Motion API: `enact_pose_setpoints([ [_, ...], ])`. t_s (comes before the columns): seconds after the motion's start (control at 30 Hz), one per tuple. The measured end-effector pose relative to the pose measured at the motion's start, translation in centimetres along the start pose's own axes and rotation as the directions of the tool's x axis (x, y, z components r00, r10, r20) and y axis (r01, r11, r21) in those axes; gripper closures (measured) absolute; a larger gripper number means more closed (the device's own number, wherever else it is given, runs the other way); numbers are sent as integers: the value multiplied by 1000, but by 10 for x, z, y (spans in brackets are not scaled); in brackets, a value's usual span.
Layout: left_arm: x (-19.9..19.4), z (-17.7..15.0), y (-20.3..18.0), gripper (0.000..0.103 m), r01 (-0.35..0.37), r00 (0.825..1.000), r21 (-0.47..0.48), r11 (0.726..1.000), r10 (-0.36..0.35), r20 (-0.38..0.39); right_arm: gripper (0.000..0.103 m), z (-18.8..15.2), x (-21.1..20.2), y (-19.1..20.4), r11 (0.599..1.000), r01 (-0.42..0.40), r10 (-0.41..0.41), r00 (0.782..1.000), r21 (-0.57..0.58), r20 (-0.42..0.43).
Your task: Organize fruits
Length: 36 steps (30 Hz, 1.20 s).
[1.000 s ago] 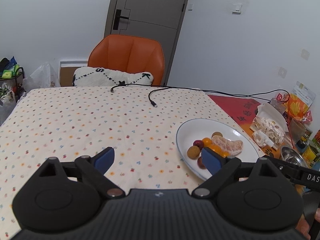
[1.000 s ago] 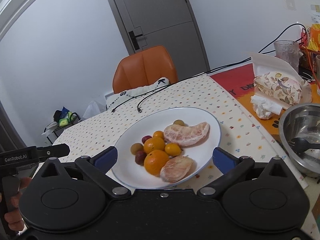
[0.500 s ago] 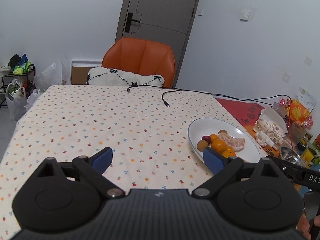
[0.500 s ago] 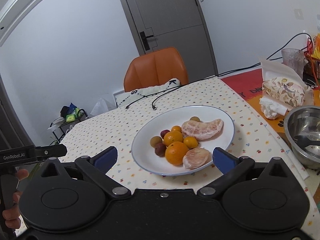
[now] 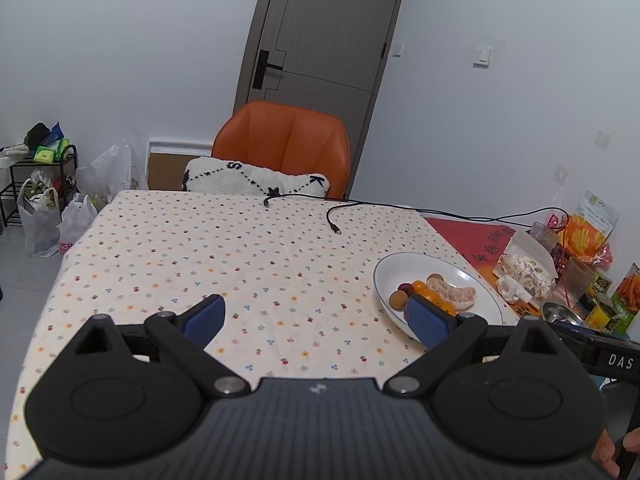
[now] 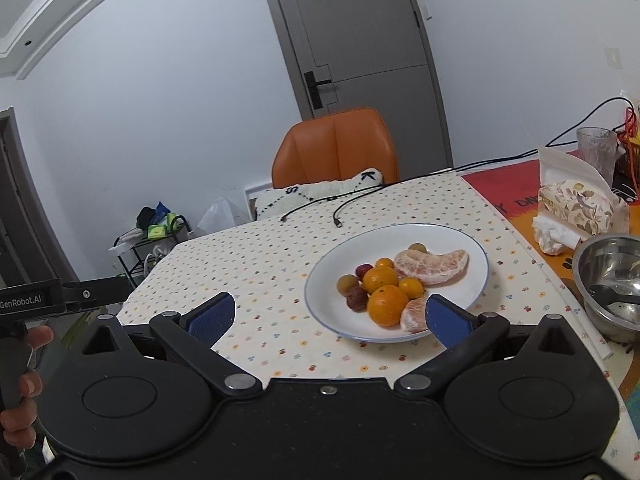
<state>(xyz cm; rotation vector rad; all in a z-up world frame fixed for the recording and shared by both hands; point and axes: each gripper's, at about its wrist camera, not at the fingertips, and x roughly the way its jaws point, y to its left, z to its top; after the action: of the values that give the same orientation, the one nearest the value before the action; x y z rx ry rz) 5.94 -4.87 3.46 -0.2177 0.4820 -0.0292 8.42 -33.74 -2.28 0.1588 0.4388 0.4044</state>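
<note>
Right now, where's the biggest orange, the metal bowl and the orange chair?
biggest orange (image 6: 387,305), right wrist view, middle of its peel
metal bowl (image 6: 581,276), right wrist view, left wall
orange chair (image 5: 286,142), left wrist view, backrest centre

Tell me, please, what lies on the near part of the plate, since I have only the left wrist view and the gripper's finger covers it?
Observer: The right wrist view shows a large orange there, with a second peeled citrus piece beside it, both on the plate.
Operator: Thank you. Is the right gripper holding anything?
Observer: No. The right gripper is open and empty, by the plate's near rim.
Operator: And is the steel bowl empty?
Observer: No. The steel bowl has a dark spoon in it.
</note>
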Motion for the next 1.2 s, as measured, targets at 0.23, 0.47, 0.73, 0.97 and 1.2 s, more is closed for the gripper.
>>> enact_pose_setpoints([
  [0.23, -24, -3, 2, 7, -2, 1000, 9, 1000, 2, 24, 0, 0, -17, 10, 1000, -13, 13, 1000, -11, 9],
  [0.47, -41, -7, 9, 3, -3, 999, -2, 1000, 3, 38, 0, -1, -30, 21, 999, -22, 22, 1000, -34, 9],
  [0.73, -53, -13, 18, 3, -5, 999, -14, 1000, 6, 39, 0, -7, -39, 30, 998, -31, 31, 1000, -48, 3],
  [0.97, -63, -18, 26, 0, -19, 999, -23, 1000, 20, 39, 0, -14, -46, 34, 999, -36, 35, 999, -41, -21],
  [1.2, -71, -22, 34, 0, -32, 999, -16, 999, 32, 15, 0, -16, -57, 33, 998, -41, 40, 999, -41, -24],
])
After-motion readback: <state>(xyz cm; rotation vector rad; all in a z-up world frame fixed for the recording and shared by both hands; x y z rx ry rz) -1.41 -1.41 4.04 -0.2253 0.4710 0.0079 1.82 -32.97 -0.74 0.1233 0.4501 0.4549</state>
